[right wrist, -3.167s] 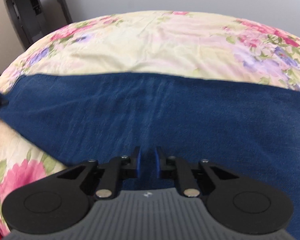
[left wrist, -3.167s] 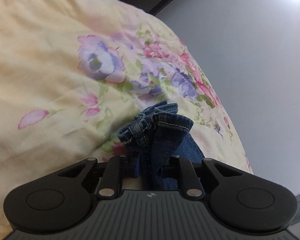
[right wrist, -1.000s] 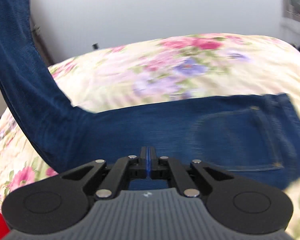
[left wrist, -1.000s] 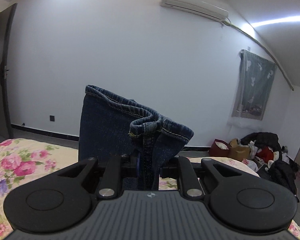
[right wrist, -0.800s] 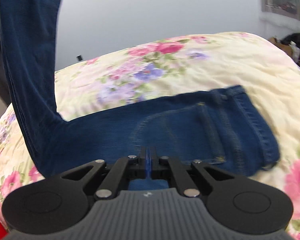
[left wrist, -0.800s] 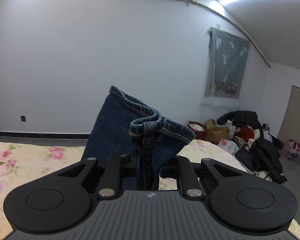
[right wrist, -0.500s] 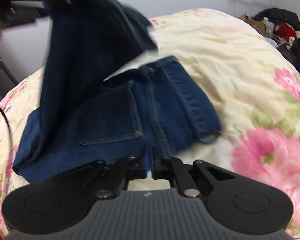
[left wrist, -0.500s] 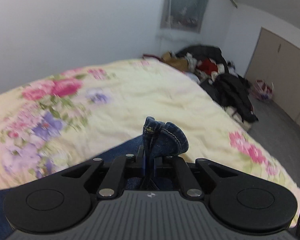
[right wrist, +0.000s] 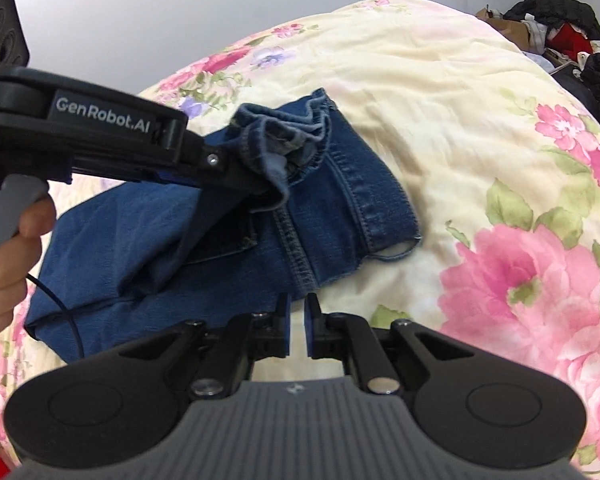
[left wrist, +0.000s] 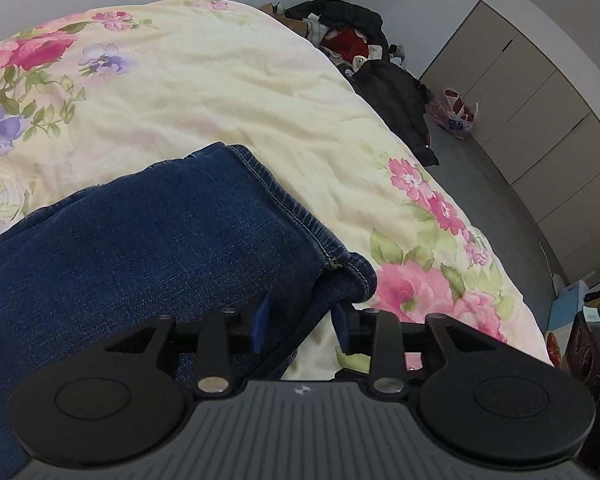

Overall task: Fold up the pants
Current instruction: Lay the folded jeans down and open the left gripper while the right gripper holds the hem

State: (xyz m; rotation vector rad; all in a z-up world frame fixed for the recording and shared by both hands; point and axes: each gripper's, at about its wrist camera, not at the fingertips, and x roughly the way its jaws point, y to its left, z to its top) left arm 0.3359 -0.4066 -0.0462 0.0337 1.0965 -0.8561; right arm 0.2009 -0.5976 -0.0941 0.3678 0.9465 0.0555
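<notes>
Dark blue jeans (left wrist: 140, 248) lie folded on the floral bedspread (left wrist: 220, 80). In the right wrist view the leg hems sit bunched on the waistband end of the jeans (right wrist: 340, 208). My left gripper (left wrist: 300, 322) rests low over that end. Its jaws are opening, with the denim edge loose between the blue pads and nothing pressing on it. From the right wrist view the left gripper (right wrist: 256, 192) reaches in from the left, held by a hand (right wrist: 8, 260). My right gripper (right wrist: 297, 328) hovers just off the jeans' near edge, empty, its pads a thin slit apart and just starting to part.
A pile of dark and red clothes (left wrist: 360, 48) lies on the floor beyond the bed's far edge, also visible as the clothes pile (right wrist: 560, 28). A pink bag (left wrist: 452, 116) and beige wardrobe doors (left wrist: 540, 120) stand to the right. A thin black cable (right wrist: 68, 320) hangs by the hand.
My left gripper swung down from facing the wall to the bed, carrying the leg hems onto the waistband end, then its jaws parted. My right gripper slid along and off the denim.
</notes>
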